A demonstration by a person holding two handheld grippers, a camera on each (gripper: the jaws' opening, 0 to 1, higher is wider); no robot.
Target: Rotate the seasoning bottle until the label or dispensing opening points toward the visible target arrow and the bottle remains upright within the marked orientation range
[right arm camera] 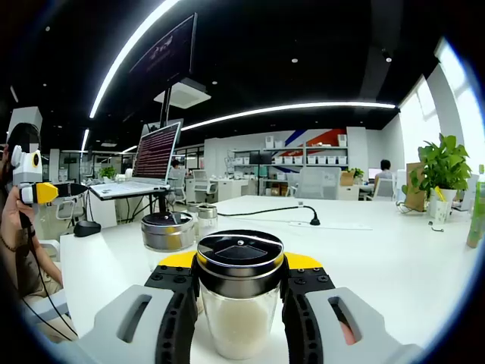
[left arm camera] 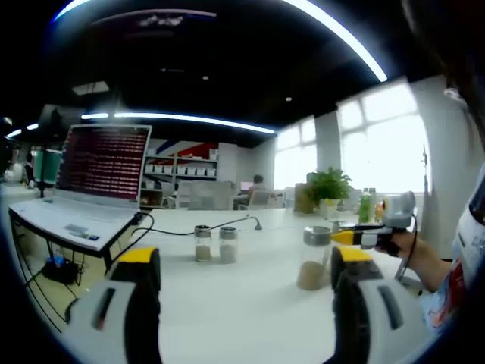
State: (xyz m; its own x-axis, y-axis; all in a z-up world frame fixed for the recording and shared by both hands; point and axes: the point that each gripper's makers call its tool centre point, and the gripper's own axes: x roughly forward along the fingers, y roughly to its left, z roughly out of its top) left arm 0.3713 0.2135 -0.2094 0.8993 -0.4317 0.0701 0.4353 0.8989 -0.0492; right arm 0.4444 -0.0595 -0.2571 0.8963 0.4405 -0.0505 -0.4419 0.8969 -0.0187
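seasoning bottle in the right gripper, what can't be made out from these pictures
- Seasoning bottle: its base is cut off by the bottom edge of the right gripper view, and the jaws cover both sides.
- Label or dispensing opening: none can be made out on the black lid, seen nearly edge-on.
- Target arrow and orientation marks: none can be picked out on the white table.
- Two small jars in the left gripper view: too small and blurred to identify their contents.

Long ceiling lights (left arm camera: pixel 189 117) glow bright under a dark ceiling. The windows (left arm camera: pixel 383 140) shine so white they wash out. The white bench (right arm camera: pixel 364 250) looks bright with soft shadows. Edges bend round, and far things look blurry.
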